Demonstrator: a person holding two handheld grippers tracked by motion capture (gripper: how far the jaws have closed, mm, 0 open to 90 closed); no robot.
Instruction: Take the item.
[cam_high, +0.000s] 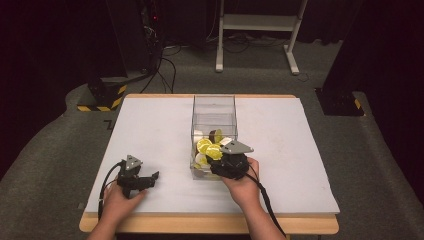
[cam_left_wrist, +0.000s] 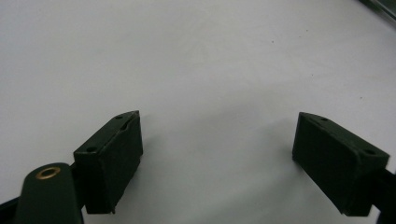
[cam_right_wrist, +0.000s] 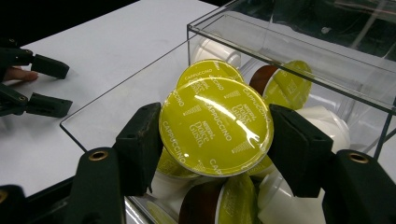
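Nearest the person, the left gripper is resting low over the white table, its jaws standing wide apart with nothing between them. Farther in, the right gripper is clamping a yellow-lidded capsule by its rim, holding it at the near end of the clear box, above other capsules lying inside.

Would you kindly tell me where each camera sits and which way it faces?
High view: above the person's side, looking forward and down on the table; both forearms show.
Left gripper view: on the left hand-held gripper, facing bare tabletop between its open jaws.
Right gripper view: on the right hand-held gripper, facing the clear box, jaws shut on a yellow-lidded capsule.
Shared: high and right gripper views both show the box and the left hand-held gripper.
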